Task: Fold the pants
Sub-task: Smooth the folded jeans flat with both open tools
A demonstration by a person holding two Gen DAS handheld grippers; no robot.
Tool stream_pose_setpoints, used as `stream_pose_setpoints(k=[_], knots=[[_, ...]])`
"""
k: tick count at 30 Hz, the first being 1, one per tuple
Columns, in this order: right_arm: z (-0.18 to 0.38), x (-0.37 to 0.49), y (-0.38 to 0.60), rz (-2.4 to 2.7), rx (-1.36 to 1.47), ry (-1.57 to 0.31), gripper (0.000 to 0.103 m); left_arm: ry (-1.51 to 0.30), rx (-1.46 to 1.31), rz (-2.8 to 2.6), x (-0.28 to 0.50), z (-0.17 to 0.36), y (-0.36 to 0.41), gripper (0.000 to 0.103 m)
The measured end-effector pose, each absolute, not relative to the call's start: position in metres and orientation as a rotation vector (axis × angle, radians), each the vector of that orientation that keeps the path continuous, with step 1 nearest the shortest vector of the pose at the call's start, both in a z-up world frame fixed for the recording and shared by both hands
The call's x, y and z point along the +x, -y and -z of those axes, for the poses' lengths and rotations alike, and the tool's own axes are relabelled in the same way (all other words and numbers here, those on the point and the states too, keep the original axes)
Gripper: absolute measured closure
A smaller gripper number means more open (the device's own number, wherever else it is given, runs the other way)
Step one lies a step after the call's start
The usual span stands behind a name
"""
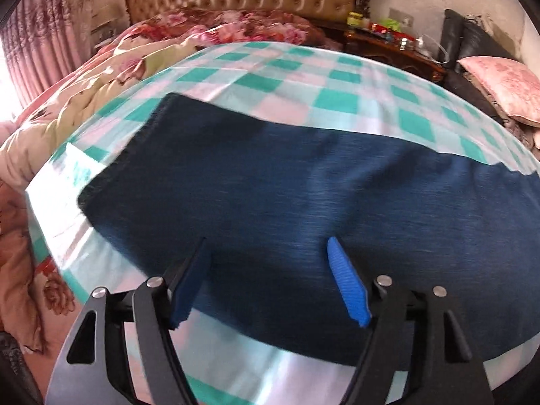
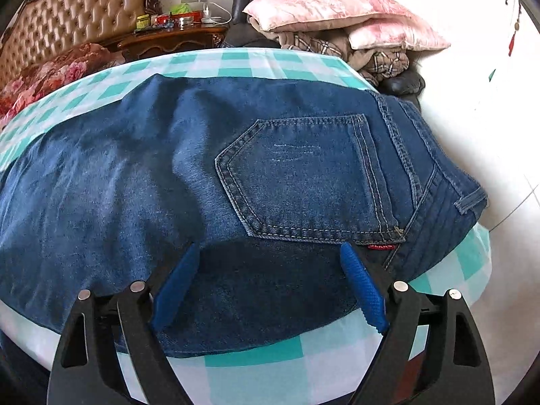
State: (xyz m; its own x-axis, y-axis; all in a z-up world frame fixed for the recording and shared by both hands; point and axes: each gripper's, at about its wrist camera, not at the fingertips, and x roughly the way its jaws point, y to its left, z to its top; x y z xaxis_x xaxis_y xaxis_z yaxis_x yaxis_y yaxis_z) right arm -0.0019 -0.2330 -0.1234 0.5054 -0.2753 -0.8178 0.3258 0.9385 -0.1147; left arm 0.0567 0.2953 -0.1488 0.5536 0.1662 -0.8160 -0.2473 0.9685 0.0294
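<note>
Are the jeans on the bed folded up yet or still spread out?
Spread out lengthwise: the jeans lie long across the checked sheet, back pocket up, hem end far off.

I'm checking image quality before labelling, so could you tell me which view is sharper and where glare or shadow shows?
Right wrist view: sharp, pocket stitching on the jeans crisp, a dark shadow ahead of the right gripper. Left wrist view: motion-blurred, denim smeared, white glare on the checked sheet left of the left gripper.

The left tool (image 1: pixel 266 246) hangs agape over dark blue pants (image 1: pixel 287 182) on a checkered sheet (image 1: pixel 303 77).
</note>
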Motion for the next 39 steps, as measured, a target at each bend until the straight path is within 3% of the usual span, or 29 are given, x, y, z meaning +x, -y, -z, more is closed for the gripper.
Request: stream_pose_setpoints(k=[2,11,27,30,39], knots=[[0.124,-0.002,0.234,0.362,0.063,-0.98,0.021,-0.977,-0.062,-0.285,0.057,0.148,-0.303,0.038],[0.124,0.001,0.237,0.357,0.076,-0.994,0.02,-0.965,-0.117,-0.33,0.04,0.139,-0.292,0.038],[0.125,0.002,0.238,0.354,0.082,-1.002,0.019,-0.973,-0.125,-0.379,0.031,0.145,-0.315,0.036],[0.125,0.002,0.237,0.356,0.081,-1.002,0.019,-0.972,-0.152,-0.435,0.027,0.146,-0.326,0.031],[0.126,0.002,0.237,0.357,0.081,-1.002,0.019,-0.953,-0.25,-0.517,0.017,0.139,-0.366,0.029]])
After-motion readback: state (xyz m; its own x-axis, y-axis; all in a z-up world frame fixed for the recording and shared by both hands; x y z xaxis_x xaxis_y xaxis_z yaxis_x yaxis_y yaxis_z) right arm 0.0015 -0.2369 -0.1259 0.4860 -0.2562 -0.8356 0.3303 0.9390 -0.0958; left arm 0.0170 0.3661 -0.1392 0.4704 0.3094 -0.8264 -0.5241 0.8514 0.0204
